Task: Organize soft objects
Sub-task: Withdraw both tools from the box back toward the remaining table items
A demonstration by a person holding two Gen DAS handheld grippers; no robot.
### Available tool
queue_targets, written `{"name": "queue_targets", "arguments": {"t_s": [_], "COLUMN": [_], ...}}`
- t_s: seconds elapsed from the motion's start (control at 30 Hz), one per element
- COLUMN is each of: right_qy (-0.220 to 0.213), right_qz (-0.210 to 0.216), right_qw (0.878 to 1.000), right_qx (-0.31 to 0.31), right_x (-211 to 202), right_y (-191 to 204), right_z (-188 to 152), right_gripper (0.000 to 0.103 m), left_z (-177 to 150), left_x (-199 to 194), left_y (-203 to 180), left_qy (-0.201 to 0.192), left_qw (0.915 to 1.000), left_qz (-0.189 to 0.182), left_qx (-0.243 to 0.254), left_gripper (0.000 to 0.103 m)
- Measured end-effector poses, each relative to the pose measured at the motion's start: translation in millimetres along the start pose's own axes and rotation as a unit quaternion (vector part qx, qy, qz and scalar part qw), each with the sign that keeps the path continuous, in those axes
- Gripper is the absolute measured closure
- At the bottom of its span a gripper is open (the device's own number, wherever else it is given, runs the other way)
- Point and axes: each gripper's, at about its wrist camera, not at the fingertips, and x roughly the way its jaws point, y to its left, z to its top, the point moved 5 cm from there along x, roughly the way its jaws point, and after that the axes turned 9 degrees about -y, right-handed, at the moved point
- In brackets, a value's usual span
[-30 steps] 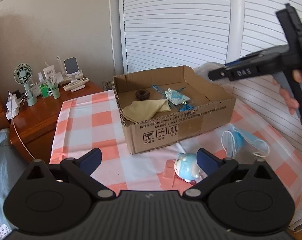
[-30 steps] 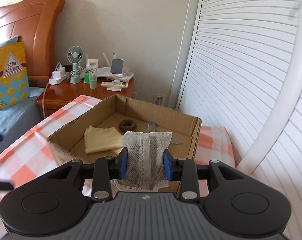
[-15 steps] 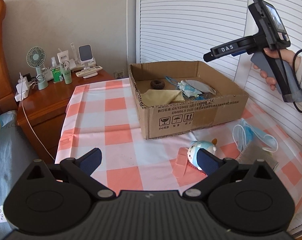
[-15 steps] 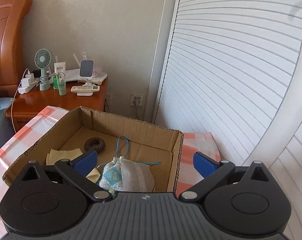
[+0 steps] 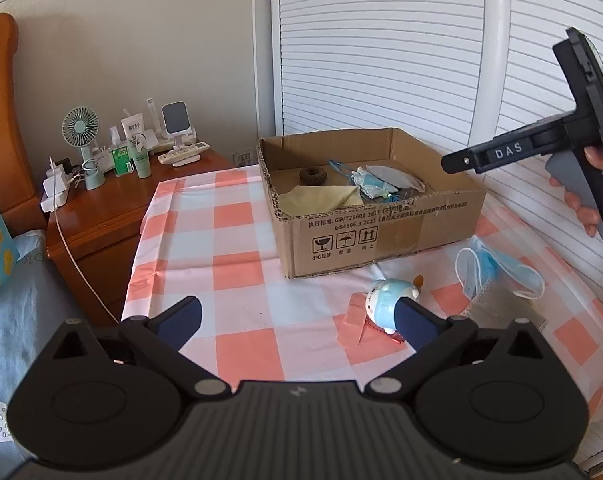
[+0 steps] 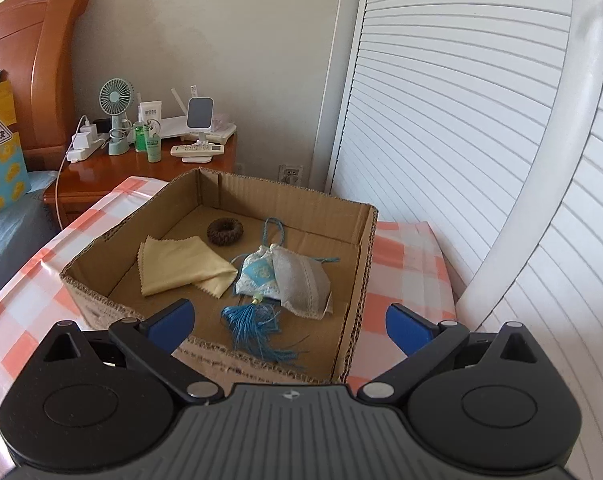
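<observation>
The blue plush toy (image 5: 387, 305) lies on the checked tablecloth (image 5: 237, 248) right at the tip of my left gripper (image 5: 297, 320), just inside its right finger, with its long axis running left to right and slightly away from me. My left gripper hangs spread wide and empty, so I judge this hand is the nearer one for the next pick; a small shift to the right would centre the toy between the fingers. A scrap of pink wrapping sits touching the toy on its near-left side and could get pinched along with it.

Just beyond, to the right, the blue face masks (image 5: 497, 270) lie in a loose heap over a grey cloth (image 5: 497, 308).

Farther on stands the cardboard box (image 5: 381, 232), its near wall facing me. My right gripper (image 6: 289, 320) hovers above the box's near-right corner, fingers apart and holding nothing. Inside lie the yellow cloth (image 6: 181, 264), the tasselled sachet (image 6: 261, 276), the grey lace pouch (image 6: 305, 284) and the brown ring (image 6: 225, 231); the right back corner has room to spare.
</observation>
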Motion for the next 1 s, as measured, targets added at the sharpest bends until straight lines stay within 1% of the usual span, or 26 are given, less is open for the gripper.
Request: {"name": "queue_targets", "arguments": {"t_s": [0.23, 0.37, 0.57, 0.8, 0.9, 1.0], "right_qy": [0.004, 0.008, 0.020, 0.035, 0.041, 0.051], "right_qz": [0.013, 0.008, -0.002, 0.025, 0.044, 0.064], "right_qw": [1.000, 0.999, 0.999, 0.998, 0.997, 0.995], "right_qx": [0.016, 0.034, 0.049, 0.056, 0.052, 0.052], "right_x": [-32, -50, -73, -96, -100, -95], "right_y": [10, 9, 12, 32, 45, 54], "right_z": [-36, -62, -99, -135, -143, -146], "right_gripper": [0.000, 0.000, 0.000, 0.000, 0.000, 0.000], "left_z": [-5, -8, -16, -23, -24, -25], "left_x": [-7, -8, -7, -6, -4, -4], "left_y": [-8, -11, -17, -20, -19, -19], "left_qy": [0.005, 0.009, 0.020, 0.030, 0.032, 0.034], "left_qw": [0.9999, 0.9998, 0.9994, 0.9990, 0.9990, 0.9989], "left_qz": [-0.006, -0.008, -0.021, -0.025, -0.026, -0.028], "left_qx": [0.008, 0.014, 0.019, 0.021, 0.017, 0.014], "left_gripper": [0.001, 0.001, 0.001, 0.001, 0.001, 0.001]}}
